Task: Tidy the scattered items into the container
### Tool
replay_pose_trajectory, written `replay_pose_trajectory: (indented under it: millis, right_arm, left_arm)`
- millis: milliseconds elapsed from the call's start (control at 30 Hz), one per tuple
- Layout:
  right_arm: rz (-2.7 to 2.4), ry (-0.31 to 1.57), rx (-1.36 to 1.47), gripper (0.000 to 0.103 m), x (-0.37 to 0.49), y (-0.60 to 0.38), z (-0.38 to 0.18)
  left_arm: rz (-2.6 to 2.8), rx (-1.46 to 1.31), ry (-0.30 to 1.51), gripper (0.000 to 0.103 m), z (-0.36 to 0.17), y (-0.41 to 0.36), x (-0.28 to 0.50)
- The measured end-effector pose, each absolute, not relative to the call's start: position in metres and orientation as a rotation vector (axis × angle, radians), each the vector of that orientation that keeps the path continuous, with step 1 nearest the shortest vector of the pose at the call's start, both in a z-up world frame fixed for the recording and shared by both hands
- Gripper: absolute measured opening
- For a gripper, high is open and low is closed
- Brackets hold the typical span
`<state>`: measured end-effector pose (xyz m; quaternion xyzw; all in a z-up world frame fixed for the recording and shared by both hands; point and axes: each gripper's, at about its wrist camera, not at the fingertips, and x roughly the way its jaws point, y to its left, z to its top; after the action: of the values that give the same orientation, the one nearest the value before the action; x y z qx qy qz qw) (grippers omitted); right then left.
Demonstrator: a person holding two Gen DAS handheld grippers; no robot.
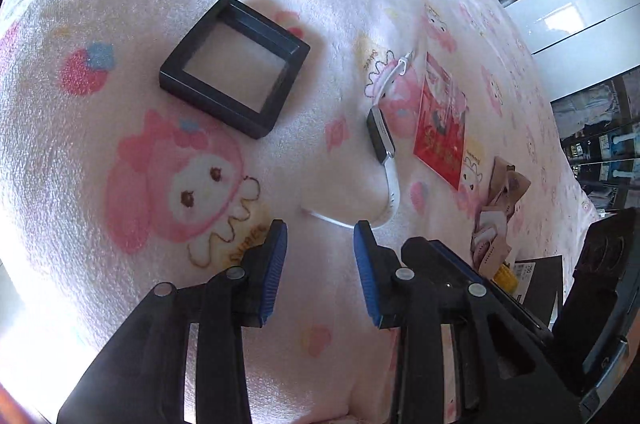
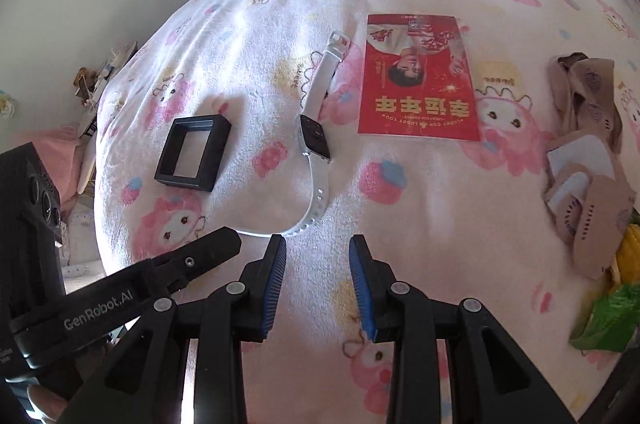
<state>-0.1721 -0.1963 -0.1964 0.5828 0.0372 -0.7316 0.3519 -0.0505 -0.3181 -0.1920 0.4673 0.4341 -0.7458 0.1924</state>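
Observation:
On the pink cartoon-print blanket (image 1: 120,4) lie a black square frame box (image 1: 236,66) (image 2: 194,152), a smartwatch with a white strap (image 1: 382,136) (image 2: 314,138) and a red printed card (image 1: 440,120) (image 2: 418,76). My left gripper (image 1: 320,236) is open above bare blanket, just short of the strap's near end, with nothing between its blue pads. My right gripper (image 2: 318,248) is also open and holds nothing; the strap's curled end lies just beyond its left fingertip. The two grippers are side by side; the left one's finger (image 2: 192,260) shows at the lower left of the right wrist view.
A heap of beige cloth pieces (image 2: 588,184) (image 1: 496,216) lies at the right, with yellow and green items (image 2: 608,320) below it near the bed's edge. A dark box with a white label (image 1: 536,280) sits there too. Cabinets (image 1: 580,4) stand beyond the bed.

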Motion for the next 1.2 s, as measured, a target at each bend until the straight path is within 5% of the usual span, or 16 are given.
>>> replay_pose_trajectory:
  millis: [200,300,400,500,667,900,1033,1200]
  right_arm:
    - [-1.869,0.104,1.604,0.030,-0.191,-0.214,-0.234]
    - [-1.877,0.123,1.574,0.008,-0.187,-0.210,-0.235]
    - [-1.895,0.083,1.555,0.003,-0.181,-0.190,-0.223]
    - [-1.930,0.079,1.502,0.002,-0.169,-0.163,-0.202]
    - [-1.987,0.085,1.476,0.001,-0.154,-0.116,-0.183]
    - [-1.927,0.052,1.499,0.002,-0.143,-0.110,-0.184]
    - [-1.881,0.037,1.502,0.002,-0.138,-0.119,-0.189]
    - [-1.878,0.021,1.523,0.002,-0.141,-0.114,-0.197]
  left_arm:
    - [-2.082,1.320,1.202,0.034,-0.195,-0.321,-0.058]
    - [-2.076,1.355,1.192,0.034,-0.199,-0.319,-0.062]
    - [-2.059,1.394,1.201,0.034,-0.198,-0.311,-0.065]
    - [-2.088,1.377,1.283,0.034,-0.185,-0.292,-0.065]
    - [-2.162,1.448,1.165,0.034,-0.176,-0.246,-0.091]
    - [-2.002,1.502,1.208,0.034,-0.203,-0.263,-0.113]
    - [-1.986,1.563,1.257,0.007,-0.216,-0.259,-0.115]
    - [-2.011,1.576,1.280,0.001,-0.210,-0.246,-0.114]
